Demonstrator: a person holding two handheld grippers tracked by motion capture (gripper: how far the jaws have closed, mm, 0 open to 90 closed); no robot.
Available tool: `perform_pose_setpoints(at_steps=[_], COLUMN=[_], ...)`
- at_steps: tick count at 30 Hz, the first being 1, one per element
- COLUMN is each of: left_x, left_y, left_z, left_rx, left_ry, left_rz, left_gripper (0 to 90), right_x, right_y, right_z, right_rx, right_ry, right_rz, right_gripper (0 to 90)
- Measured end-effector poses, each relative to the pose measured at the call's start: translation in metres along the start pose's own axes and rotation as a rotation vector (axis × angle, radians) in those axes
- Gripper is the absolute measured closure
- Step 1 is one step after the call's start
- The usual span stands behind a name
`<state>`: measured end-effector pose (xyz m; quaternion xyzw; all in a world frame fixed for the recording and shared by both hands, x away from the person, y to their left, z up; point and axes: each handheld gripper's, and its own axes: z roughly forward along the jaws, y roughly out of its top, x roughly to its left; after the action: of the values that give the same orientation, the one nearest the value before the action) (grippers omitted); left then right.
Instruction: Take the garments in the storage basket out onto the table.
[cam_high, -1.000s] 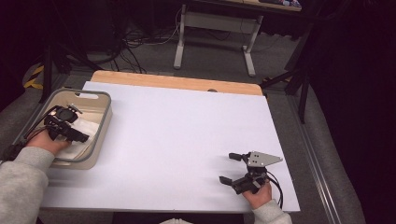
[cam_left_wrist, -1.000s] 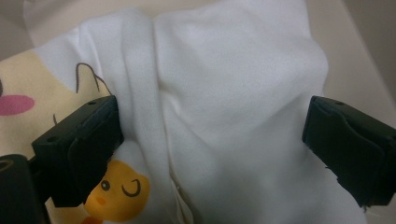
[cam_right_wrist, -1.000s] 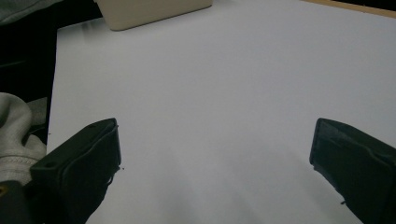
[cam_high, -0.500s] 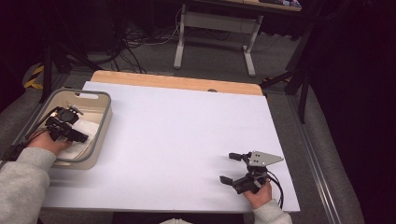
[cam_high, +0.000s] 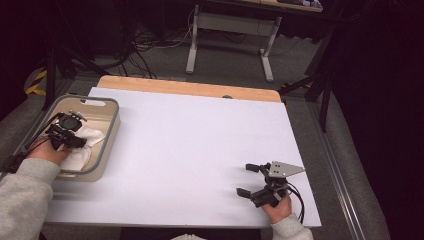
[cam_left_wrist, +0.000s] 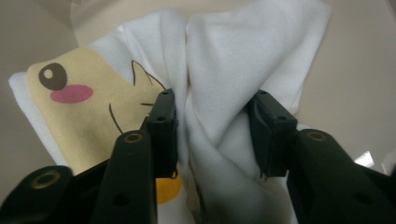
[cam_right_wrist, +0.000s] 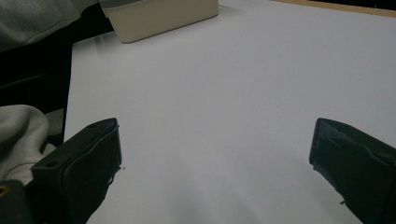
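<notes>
A white cloth (cam_high: 89, 136) with a yellow cartoon face print (cam_left_wrist: 84, 116) lies bunched in the beige bin (cam_high: 114, 125) at the table's left edge. My left gripper (cam_high: 74, 140) reaches down into the bin. Its jaws have just been closing, and a raised fold of the cloth (cam_left_wrist: 233, 60) is pinched between the pads of the left gripper (cam_left_wrist: 217, 126). My right gripper (cam_high: 245, 179) rests low over the white table near the front right corner, wide open with nothing between its jaws. In its own view the right gripper (cam_right_wrist: 215, 154) faces bare tabletop.
The white table top (cam_high: 190, 135) stretches between the two hands, with a wooden strip (cam_high: 185, 87) along its far edge. The bin's corner (cam_right_wrist: 163, 16) appears far off in the right gripper view. A grey sleeve (cam_high: 25, 195) comes in at the bottom left.
The left gripper's jaws look drawn closer together over the cloth in the bin. Both hands stay where they were.
</notes>
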<state>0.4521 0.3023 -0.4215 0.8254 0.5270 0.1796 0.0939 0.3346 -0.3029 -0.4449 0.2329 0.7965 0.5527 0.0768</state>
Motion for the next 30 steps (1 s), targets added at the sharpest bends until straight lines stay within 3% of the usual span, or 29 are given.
perform_pose_setpoints(at_steps=[6, 8, 14, 23, 30], left_x=[0.008, 0.01, 0.011, 0.014, 0.013], left_y=[-0.001, -0.003, -0.004, -0.008, -0.01], left_z=[-0.006, -0.012, -0.026, -0.056, -0.079], left_rx=[-0.027, -0.067, -0.119, -0.279, -0.387], left_ry=[-0.033, -0.042, -0.044, -0.059, -0.045], left_rz=[-0.044, -0.067, -0.084, -0.138, -0.152], left_gripper=[64.3, 64.6, 64.5, 64.4, 64.4], right_x=[0.0, 0.0, -0.001, 0.0, 0.0], right_y=[0.0, 0.0, 0.0, 0.0, 0.0], right_z=[0.0, 0.0, 0.0, 0.0, 0.0], right_rx=[0.001, 0.0, 0.0, 0.0, 0.001], right_ry=[-0.002, -0.003, -0.004, -0.005, -0.005], right_rz=[0.0, 0.001, 0.003, 0.002, 0.001], right_gripper=[2.8, 2.8, 2.8, 2.8, 2.8])
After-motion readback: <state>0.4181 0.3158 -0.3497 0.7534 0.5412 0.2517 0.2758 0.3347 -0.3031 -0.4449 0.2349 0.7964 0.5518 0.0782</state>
